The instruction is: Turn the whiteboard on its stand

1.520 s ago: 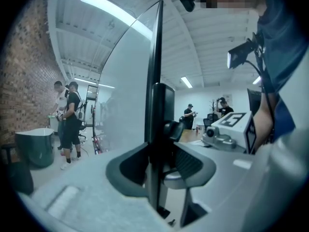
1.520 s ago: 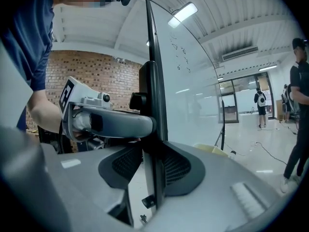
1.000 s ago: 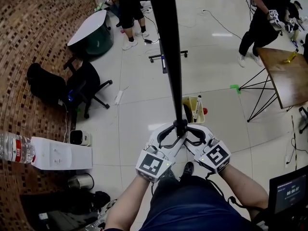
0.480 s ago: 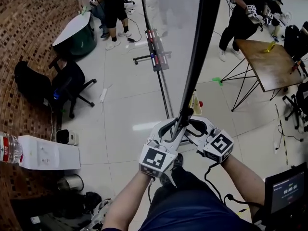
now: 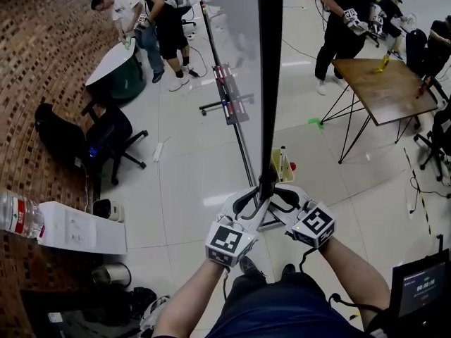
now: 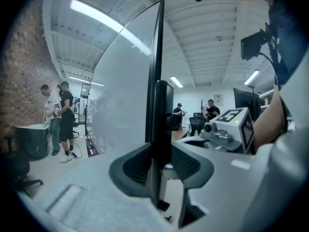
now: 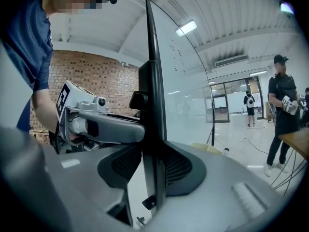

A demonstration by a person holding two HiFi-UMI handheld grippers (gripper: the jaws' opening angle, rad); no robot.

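The whiteboard stands on its stand, its dark side frame running straight down toward me in the head view. Both grippers meet on that frame's lower part. My left gripper is shut on the frame from the left, pads pressed against both its faces. My right gripper holds the same frame from the right; its jaws are opening slightly, with the frame between them and the pads touching it. Each gripper view shows the other gripper just across the frame.
The board's marker tray and stand foot lie behind. A yellow bin sits by the stand. A wooden table stands right, a black office chair left. People stand far left and far right. A monitor is near right.
The board's white face has swung into sight left of the frame, and the frame has gone from tilted to upright in the view. Both grippers stayed on the frame.
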